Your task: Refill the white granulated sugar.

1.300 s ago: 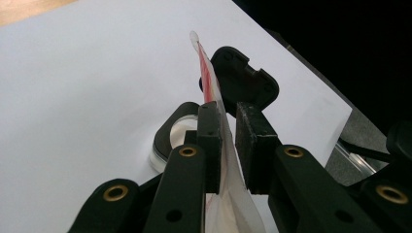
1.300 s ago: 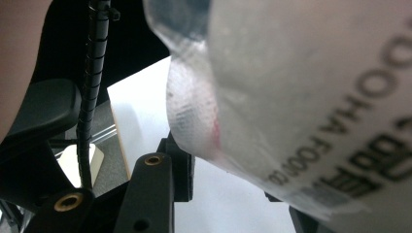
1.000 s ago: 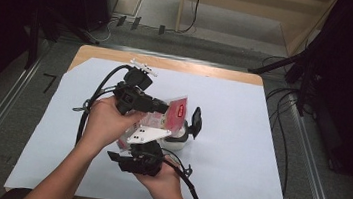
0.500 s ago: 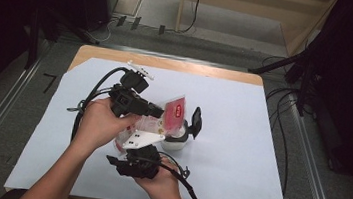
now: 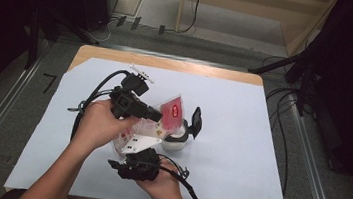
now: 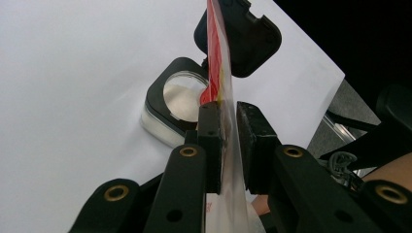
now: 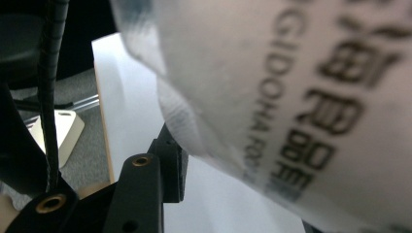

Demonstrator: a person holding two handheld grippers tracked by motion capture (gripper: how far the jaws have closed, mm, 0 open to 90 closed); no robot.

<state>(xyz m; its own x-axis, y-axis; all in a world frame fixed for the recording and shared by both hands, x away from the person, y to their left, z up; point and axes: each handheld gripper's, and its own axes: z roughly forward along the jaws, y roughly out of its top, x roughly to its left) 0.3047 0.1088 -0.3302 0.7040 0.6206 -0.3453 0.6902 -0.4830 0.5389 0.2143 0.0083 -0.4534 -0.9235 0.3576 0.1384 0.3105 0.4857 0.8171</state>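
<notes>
White sheet (image 5: 259, 154) covers the wooden table (image 5: 168, 63), grey floor around. Left gripper (image 6: 228, 141) points level, fingers clamped on the clear plastic pouch with red label (image 5: 173, 111), over the black-lidded container (image 6: 170, 104). Right gripper (image 5: 139, 164) sits under the pouch's bottom; grip unclear.

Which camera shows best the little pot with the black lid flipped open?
The left gripper view: the pot sits near, its round mouth open to see and the lid raised behind. The high view shows the pot small, partly behind the bag. In the right gripper view the bag covers it.
</notes>
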